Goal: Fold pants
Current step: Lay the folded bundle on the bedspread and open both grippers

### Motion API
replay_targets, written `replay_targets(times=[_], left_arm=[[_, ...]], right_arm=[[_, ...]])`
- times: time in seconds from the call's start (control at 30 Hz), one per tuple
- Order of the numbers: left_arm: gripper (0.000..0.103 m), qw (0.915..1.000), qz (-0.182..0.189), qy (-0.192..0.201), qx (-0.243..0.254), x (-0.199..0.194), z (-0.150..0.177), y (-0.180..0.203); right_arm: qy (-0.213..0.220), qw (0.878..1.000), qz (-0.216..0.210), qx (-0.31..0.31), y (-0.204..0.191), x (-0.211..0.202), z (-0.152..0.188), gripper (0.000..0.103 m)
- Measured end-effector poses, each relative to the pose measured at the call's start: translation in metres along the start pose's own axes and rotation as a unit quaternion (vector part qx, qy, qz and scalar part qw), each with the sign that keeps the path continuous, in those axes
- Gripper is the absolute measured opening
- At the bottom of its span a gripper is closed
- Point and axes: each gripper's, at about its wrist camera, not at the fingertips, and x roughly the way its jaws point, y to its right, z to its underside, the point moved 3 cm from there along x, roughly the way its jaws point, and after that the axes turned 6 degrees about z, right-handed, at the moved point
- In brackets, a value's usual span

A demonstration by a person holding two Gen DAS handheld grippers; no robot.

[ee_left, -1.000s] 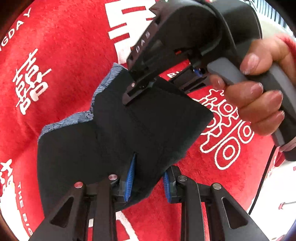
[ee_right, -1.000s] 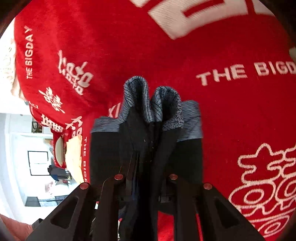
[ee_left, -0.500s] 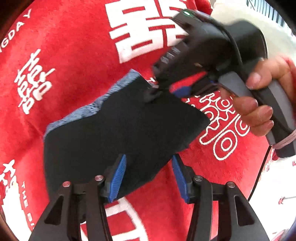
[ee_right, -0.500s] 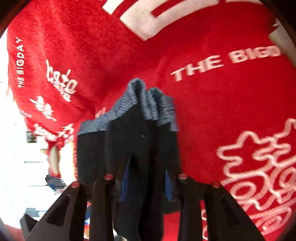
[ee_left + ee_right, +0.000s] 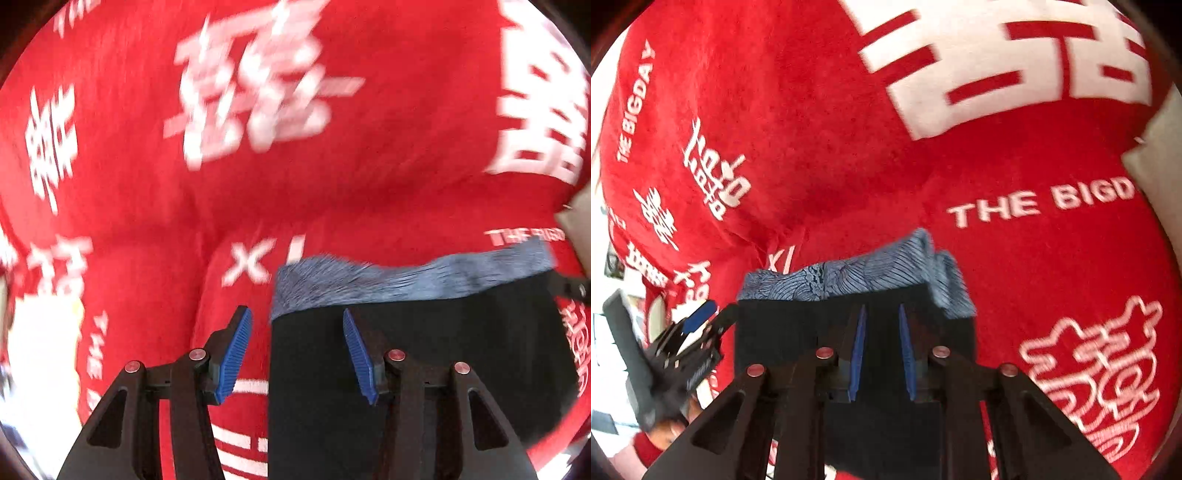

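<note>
on the red blanket [image 5: 849, 166]: pants [image 5: 879, 291] apparently near fully folded; our right gripper [image 5: 882, 350] closing on them, left gripper [image 5: 297, 354] open, empty.

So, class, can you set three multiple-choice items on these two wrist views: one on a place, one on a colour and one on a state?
1. The pants lie on:
A. a wooden floor
B. a red cloth with white print
C. a wire basket

2. The pads on the left gripper are:
A. green
B. yellow
C. blue

3. The left gripper's fingers stand:
A. apart, pressing on nothing
B. clamped on a fold of cloth
C. out of view

Answers:
1 B, as red cloth with white lettering surrounds the dark pants in both views.
2 C, as both ribbed pads show bright blue in the left wrist view.
3 A, as a wide gap shows between the pads, with the pants' edge lying below it untouched.
</note>
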Motion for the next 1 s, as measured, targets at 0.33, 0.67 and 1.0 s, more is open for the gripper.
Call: replay_targets(times=[0.33,0.67,1.0], left_arm=[[0.069,0.9994,0.023,-0.01,-0.022,0.026,0.022,-0.015],[0.069,0.9995,0.022,-0.015,-0.018,-0.007,0.037,-0.022],[0.076,0.9986,0.018,-0.046,-0.02,-0.011,0.066,-0.017]], right_arm=[[-0.023,0.999,0.015,0.023,0.025,0.017,0.02,0.012],[-0.014,0.997,0.078,-0.015,0.005,-0.023,0.074,0.022],[-0.014,0.995,0.102,0.007,0.013,-0.021,0.096,0.037]])
